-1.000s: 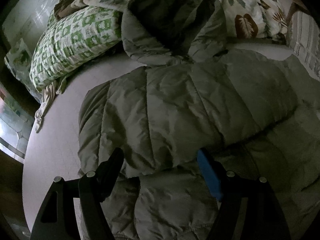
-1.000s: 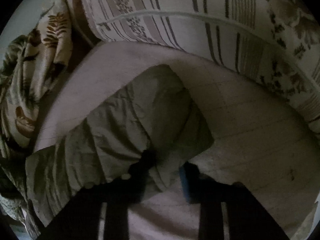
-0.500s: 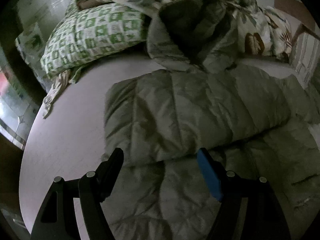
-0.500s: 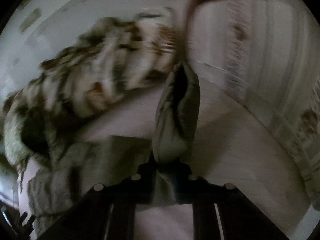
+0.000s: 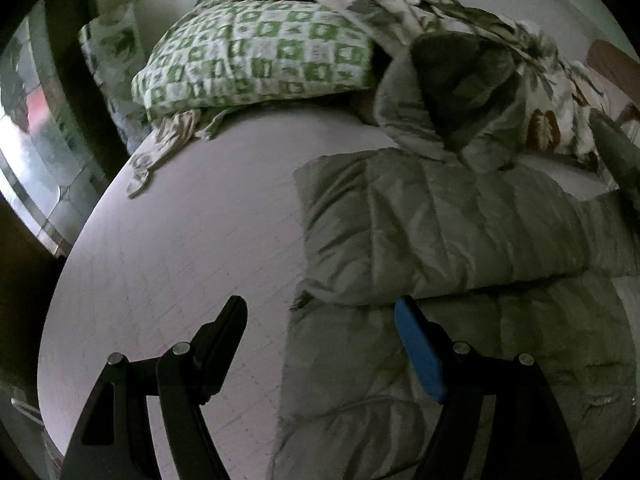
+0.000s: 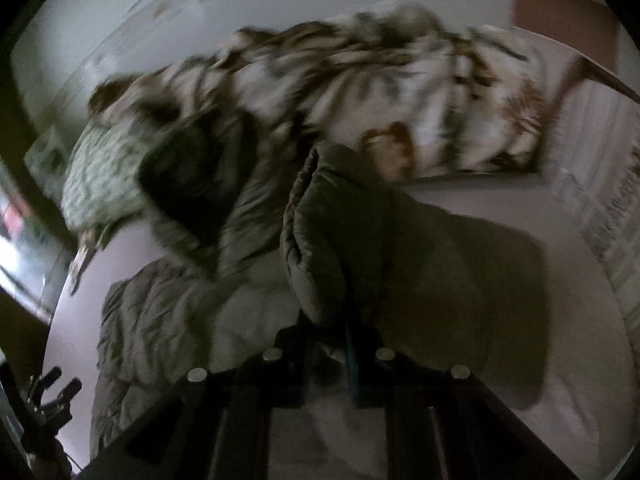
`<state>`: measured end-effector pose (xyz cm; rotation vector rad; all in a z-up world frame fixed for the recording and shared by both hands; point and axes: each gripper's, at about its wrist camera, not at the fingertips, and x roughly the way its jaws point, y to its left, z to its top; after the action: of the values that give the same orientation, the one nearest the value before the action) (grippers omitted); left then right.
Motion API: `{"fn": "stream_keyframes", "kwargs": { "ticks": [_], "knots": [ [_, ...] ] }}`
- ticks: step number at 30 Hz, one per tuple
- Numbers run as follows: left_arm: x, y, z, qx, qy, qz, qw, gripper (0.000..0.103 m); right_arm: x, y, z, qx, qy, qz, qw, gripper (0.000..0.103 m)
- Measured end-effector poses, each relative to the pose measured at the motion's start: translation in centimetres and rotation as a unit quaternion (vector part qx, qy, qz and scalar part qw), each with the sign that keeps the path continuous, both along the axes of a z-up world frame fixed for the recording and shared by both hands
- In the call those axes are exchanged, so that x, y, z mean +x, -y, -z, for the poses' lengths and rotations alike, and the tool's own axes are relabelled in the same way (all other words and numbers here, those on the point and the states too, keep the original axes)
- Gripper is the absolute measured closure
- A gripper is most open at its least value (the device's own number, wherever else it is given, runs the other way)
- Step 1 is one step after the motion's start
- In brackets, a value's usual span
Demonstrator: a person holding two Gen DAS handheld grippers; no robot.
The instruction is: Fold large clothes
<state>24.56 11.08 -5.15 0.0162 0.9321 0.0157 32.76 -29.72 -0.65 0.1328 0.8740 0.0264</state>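
An olive quilted hooded jacket (image 5: 440, 240) lies on the pale bed (image 5: 180, 260), one sleeve folded across its body, hood (image 5: 452, 92) toward the pillows. My left gripper (image 5: 320, 320) is open and empty, hovering over the jacket's left edge. My right gripper (image 6: 340, 340) is shut on the jacket's other sleeve (image 6: 344, 240) and holds it lifted above the bed. The jacket body (image 6: 168, 320) lies to its left. The left gripper also shows in the right wrist view (image 6: 52, 396) at the bottom left.
A green-and-white checked pillow (image 5: 256, 52) and a leaf-print blanket (image 5: 500, 52) lie at the head of the bed. The blanket (image 6: 400, 92) lies behind the lifted sleeve. A striped cushion (image 6: 608, 208) is at the right. The bed's left edge drops to a tiled floor (image 5: 44, 184).
My right gripper closed on the sleeve and lifted it off the bed, swinging left toward the jacket body. My left gripper drew back and left, away from the folded sleeve.
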Motion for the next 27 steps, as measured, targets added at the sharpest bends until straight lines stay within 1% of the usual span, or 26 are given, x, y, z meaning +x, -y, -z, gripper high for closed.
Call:
{"fn": "stream_keyframes", "kwargs": {
  "ticks": [3,7,9,11,13,14,16,17,18,21,24,27],
  "knots": [
    [-0.1,-0.9,0.4,0.0,0.0,-0.005,1.0,0.026,0.3,-5.3,0.7,-0.014,-0.003,-0.045,0.999,0.088],
    [-0.1,-2.2,1.1,-0.002,-0.002,-0.01,0.9999,0.026,0.9,-12.5,2.6,-0.011,-0.02,-0.108,0.994,0.088],
    [0.1,-2.9,1.5,-0.004,-0.004,-0.015,0.9999,0.026,1.0,-16.2,4.1,-0.012,-0.029,-0.138,0.99,0.088],
    [0.1,-3.5,1.8,-0.007,-0.007,-0.02,0.9997,0.026,1.2,-19.0,5.6,-0.014,-0.036,-0.158,0.987,0.088],
    [0.1,-4.1,2.1,-0.01,-0.009,-0.026,0.9996,0.026,1.3,-22.0,7.7,-0.025,-0.051,-0.174,0.983,0.087],
    [0.1,-4.4,2.2,-0.011,-0.011,-0.028,0.9995,0.026,1.3,-23.4,8.9,-0.045,-0.059,-0.177,0.981,0.083],
    [0.0,-4.8,2.3,-0.012,-0.012,-0.031,0.9994,0.026,1.2,-24.7,10.4,-0.062,-0.067,-0.183,0.979,0.047],
    [0.0,-4.9,2.4,-0.012,-0.013,-0.033,0.9993,0.026,1.0,-25.3,11.0,-0.06,-0.069,-0.185,0.978,0.004],
    [-0.1,-5.0,2.4,-0.013,-0.012,-0.033,0.9993,0.026,0.7,-25.5,11.2,-0.063,-0.065,-0.186,0.978,0.0],
    [0.0,-4.9,2.2,-0.014,-0.012,-0.033,0.9993,0.026,-0.4,-25.4,10.4,-0.061,-0.065,-0.2,0.976,0.0],
    [0.3,-4.2,1.9,-0.025,-0.012,-0.027,0.9992,0.026,-1.5,-23.2,8.6,-0.048,-0.056,-0.195,0.978,0.0],
    [1.1,-2.5,1.2,-0.034,-0.01,-0.012,0.9993,0.026,-2.1,-19.5,7.0,-0.036,-0.047,-0.171,0.984,0.0]
  ]
}}
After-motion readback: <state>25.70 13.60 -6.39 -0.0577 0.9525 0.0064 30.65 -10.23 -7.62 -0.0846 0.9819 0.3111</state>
